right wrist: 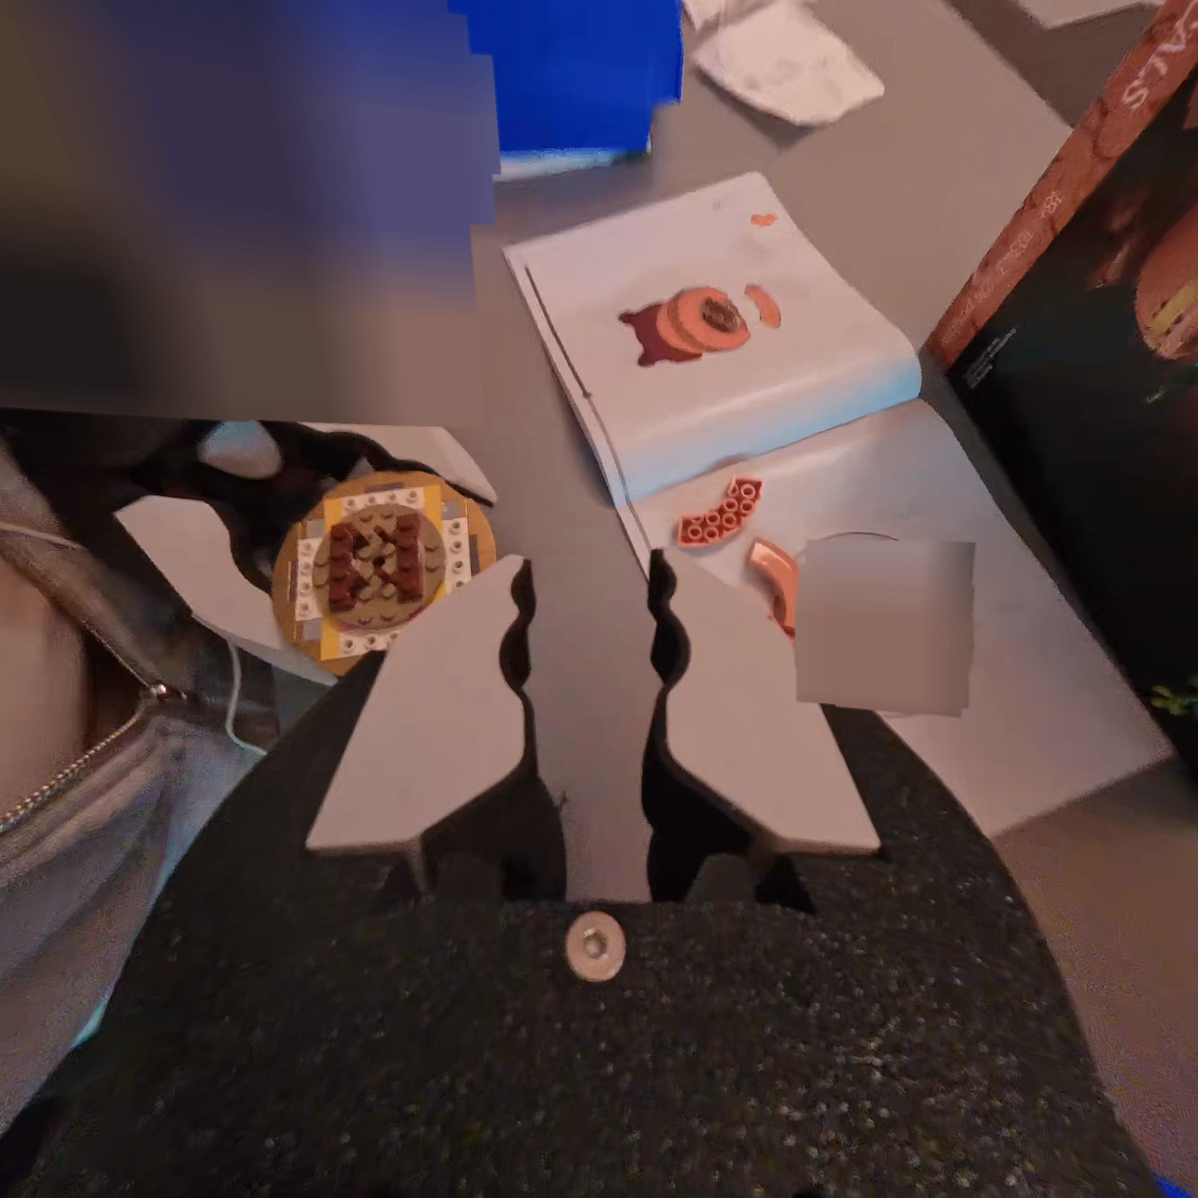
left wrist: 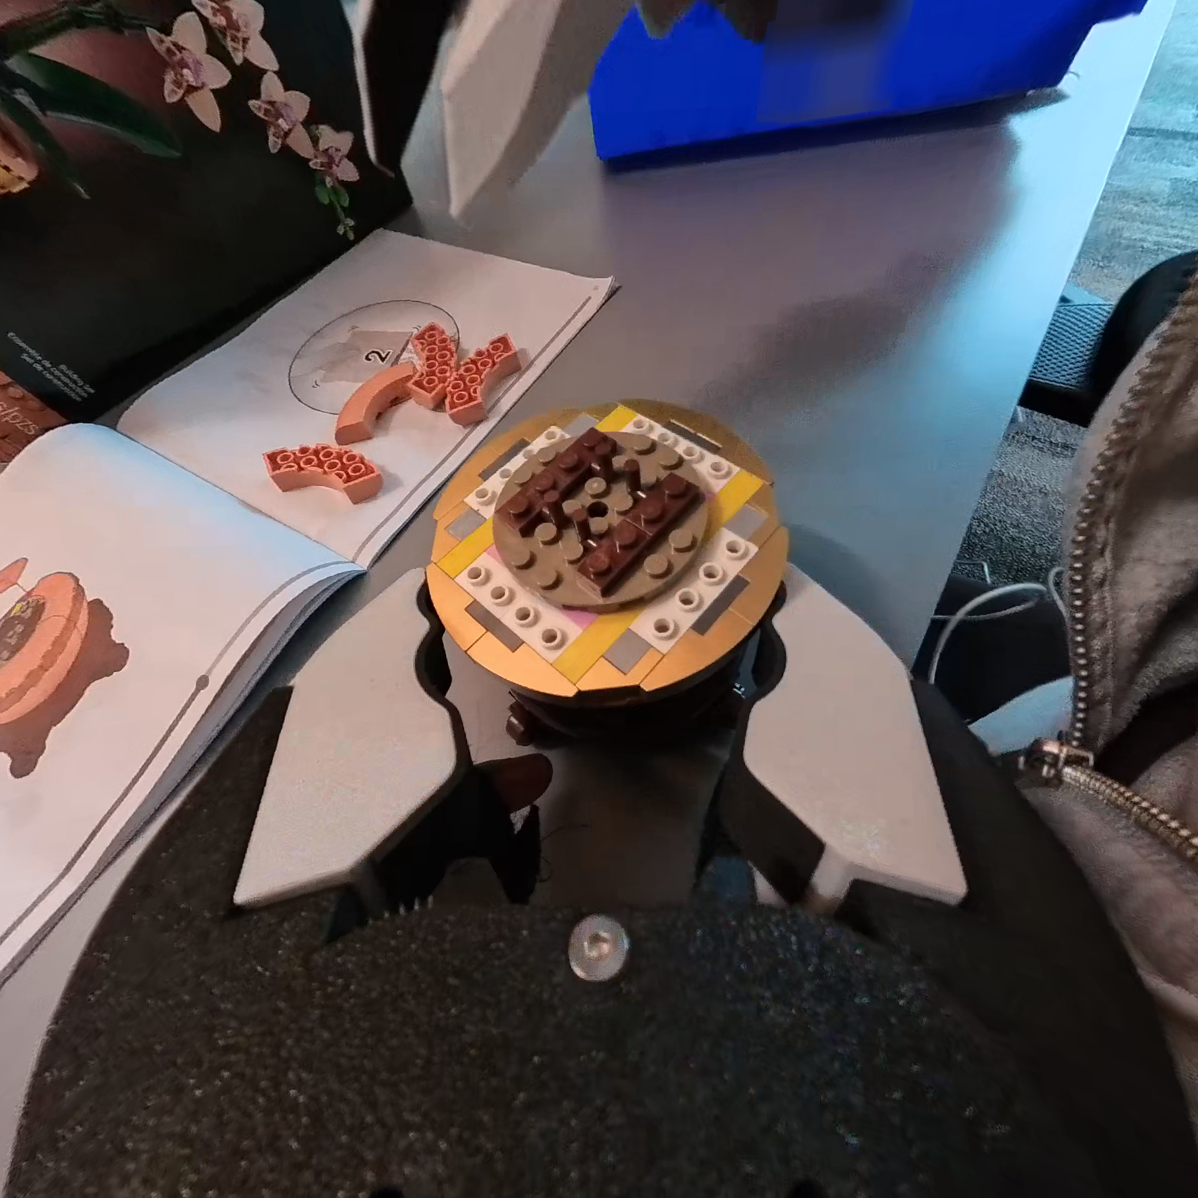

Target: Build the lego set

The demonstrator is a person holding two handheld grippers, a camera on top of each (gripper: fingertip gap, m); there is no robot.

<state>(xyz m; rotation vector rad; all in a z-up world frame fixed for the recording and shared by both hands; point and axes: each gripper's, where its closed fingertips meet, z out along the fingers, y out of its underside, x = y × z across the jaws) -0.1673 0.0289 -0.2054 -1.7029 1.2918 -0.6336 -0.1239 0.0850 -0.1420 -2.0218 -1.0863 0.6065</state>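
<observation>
My left gripper [left wrist: 606,596] is shut on a round lego build [left wrist: 606,551], a gold disc topped with white, yellow, tan and dark brown plates, held above the grey table [left wrist: 810,324]. The build also shows in the right wrist view [right wrist: 382,570], between the left gripper's fingers [right wrist: 194,570]. Several salmon curved bricks [left wrist: 324,470] lie on the open instruction booklet [left wrist: 194,551]. In the right wrist view my right gripper [right wrist: 590,570] is open and empty above the table, between the build and the curved bricks [right wrist: 719,515].
The dark set box [left wrist: 162,227] with orchid pictures stands at the back left. A blue bin [left wrist: 843,84] sits at the far side. White bags [right wrist: 784,71] lie near it. A person's grey zipped jacket [left wrist: 1134,648] is at the right, by the table edge. My hands' fingertips stand some 10 cm from each other.
</observation>
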